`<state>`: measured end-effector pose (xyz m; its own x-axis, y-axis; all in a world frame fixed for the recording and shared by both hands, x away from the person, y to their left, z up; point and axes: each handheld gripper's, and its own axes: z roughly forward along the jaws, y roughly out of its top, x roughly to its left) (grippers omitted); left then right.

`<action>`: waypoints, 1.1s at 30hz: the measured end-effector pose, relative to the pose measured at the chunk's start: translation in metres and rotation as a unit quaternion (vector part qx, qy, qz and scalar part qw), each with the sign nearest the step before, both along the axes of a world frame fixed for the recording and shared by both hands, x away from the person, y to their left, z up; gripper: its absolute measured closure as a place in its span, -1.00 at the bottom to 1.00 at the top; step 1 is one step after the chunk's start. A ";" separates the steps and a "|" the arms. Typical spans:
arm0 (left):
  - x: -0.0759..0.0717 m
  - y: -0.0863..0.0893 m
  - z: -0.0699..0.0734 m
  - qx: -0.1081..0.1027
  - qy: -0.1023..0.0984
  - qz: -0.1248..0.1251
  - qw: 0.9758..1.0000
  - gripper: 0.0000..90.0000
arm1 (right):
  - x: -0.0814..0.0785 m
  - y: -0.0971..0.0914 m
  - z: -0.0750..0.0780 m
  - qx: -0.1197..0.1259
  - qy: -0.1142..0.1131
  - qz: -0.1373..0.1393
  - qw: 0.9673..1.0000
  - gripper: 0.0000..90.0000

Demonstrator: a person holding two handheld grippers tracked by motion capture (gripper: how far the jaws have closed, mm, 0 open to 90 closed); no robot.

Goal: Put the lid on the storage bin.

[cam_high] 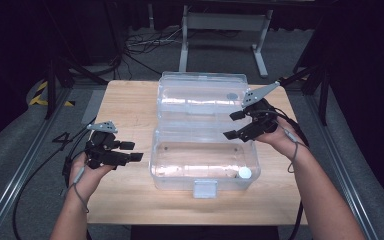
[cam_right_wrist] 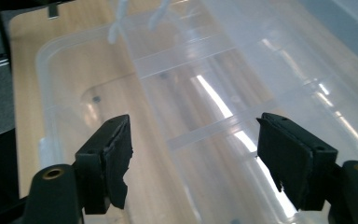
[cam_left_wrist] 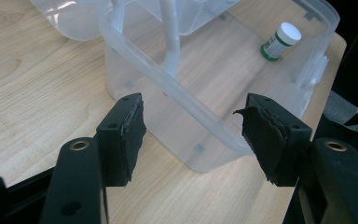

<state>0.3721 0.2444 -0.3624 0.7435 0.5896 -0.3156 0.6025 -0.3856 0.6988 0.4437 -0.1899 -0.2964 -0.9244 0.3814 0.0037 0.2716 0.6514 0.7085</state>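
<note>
Both the left gripper (cam_high: 132,151) and right gripper (cam_high: 233,125) gape empty beside the clear plastic hinged box (cam_high: 162,165); a careless sweep could topple its small white-capped bottle (cam_high: 244,173).

One clear plastic box (cam_high: 205,162) on the table (cam_high: 125,100), its single lid (cam_high: 202,95) open and lying flat behind it. One latch (cam_high: 204,188) on the front wall. One small bottle (cam_left_wrist: 279,42) inside, white cap, green band. Two grippers: left gripper (cam_high: 132,151), right gripper (cam_high: 233,125), one per hand. Two forearms enter from below. One white frame (cam_high: 225,30) stands beyond the table.
</note>
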 end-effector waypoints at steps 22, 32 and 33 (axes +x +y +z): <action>-0.007 -0.006 -0.003 -0.007 0.016 -0.020 1.000 -0.05 | 0.035 0.018 0.006 0.015 -0.035 -0.048 0.998 -0.11; -0.007 -0.009 -0.003 -0.004 0.012 -0.026 1.000 -0.02 | 0.043 0.027 -0.006 -0.020 -0.021 -0.051 0.998 0.31; -0.007 -0.010 -0.002 -0.005 0.013 -0.027 1.000 -0.01 | 0.043 0.027 -0.006 -0.021 -0.022 -0.053 0.998 0.38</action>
<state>0.3647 0.2347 -0.3646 0.7660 0.5457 -0.3398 0.5983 -0.4118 0.6874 0.4868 -0.1634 -0.3023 -0.8779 0.4756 -0.0547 0.3088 0.6498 0.6945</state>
